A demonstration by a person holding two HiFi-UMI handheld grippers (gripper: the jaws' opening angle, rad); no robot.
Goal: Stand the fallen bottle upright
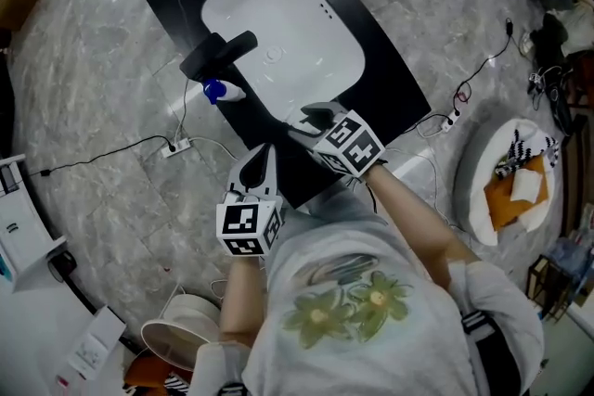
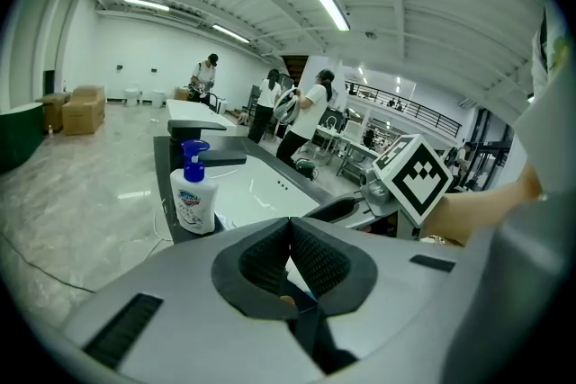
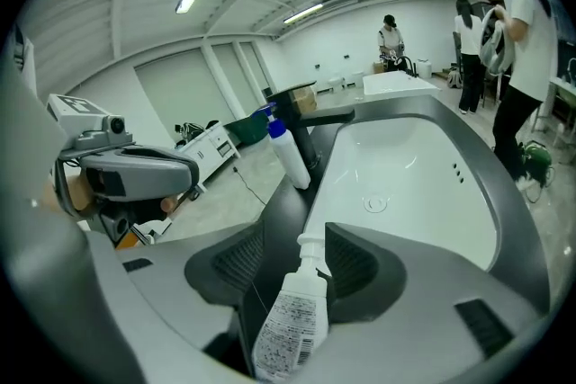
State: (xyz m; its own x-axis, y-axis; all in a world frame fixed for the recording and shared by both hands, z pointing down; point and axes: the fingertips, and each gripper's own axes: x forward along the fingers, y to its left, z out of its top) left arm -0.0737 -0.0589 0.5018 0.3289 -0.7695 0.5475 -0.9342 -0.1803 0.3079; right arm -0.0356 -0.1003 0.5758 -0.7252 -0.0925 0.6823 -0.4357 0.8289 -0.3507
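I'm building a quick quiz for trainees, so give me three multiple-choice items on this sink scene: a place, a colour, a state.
1. The blue-pump soap bottle stands: A on a shelf; B beside the faucet; C in a box.
2. The basin is: A white; B green; C red.
3. The jaws of the right gripper are: A together; B apart; C missing.
B, upright next to the black faucet; A, white inside the black counter; B, a white bottle sits in the gap between them.

A lab hall: ceiling strip lights [image 2: 324, 0], cables [image 1: 102, 155] across stone floor [image 1: 93, 60]
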